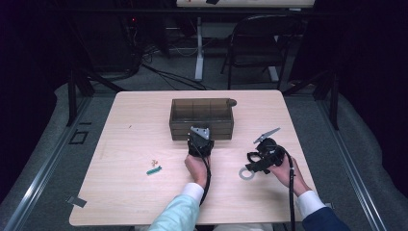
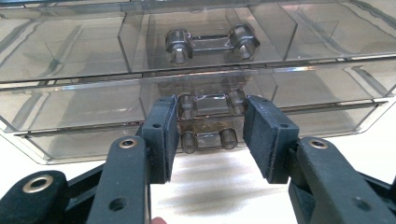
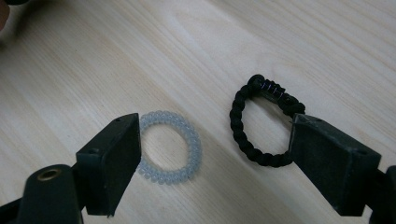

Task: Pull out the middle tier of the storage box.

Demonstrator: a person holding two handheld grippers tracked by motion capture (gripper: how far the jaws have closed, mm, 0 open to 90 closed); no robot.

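- Two grippers working on the wooden table (image 1: 134,120).
- Left gripper (image 2: 210,135) sitting at the near face of the smoky clear drawer box (image 1: 201,118), mid-table; jaws standing apart, w/ a gap between them.
- In the left gripper view its pads are flanking the drawer handles (image 2: 208,122) of the lower drawers, not pinching; can't tell if they're touching.
- Upper drawer handle (image 2: 212,43) sitting above, clear of the jaws.
- Right gripper (image 3: 215,158) hovering at near right over two rings, jaws wide apart, clamping nothing.
- Clear coil hair tie (image 3: 170,147) lying flat beside one jaw; black braided bracelet (image 3: 261,123) lying by the other.
- Small green item (image 1: 154,170) lying near left, prob. a clip, too small to tell.
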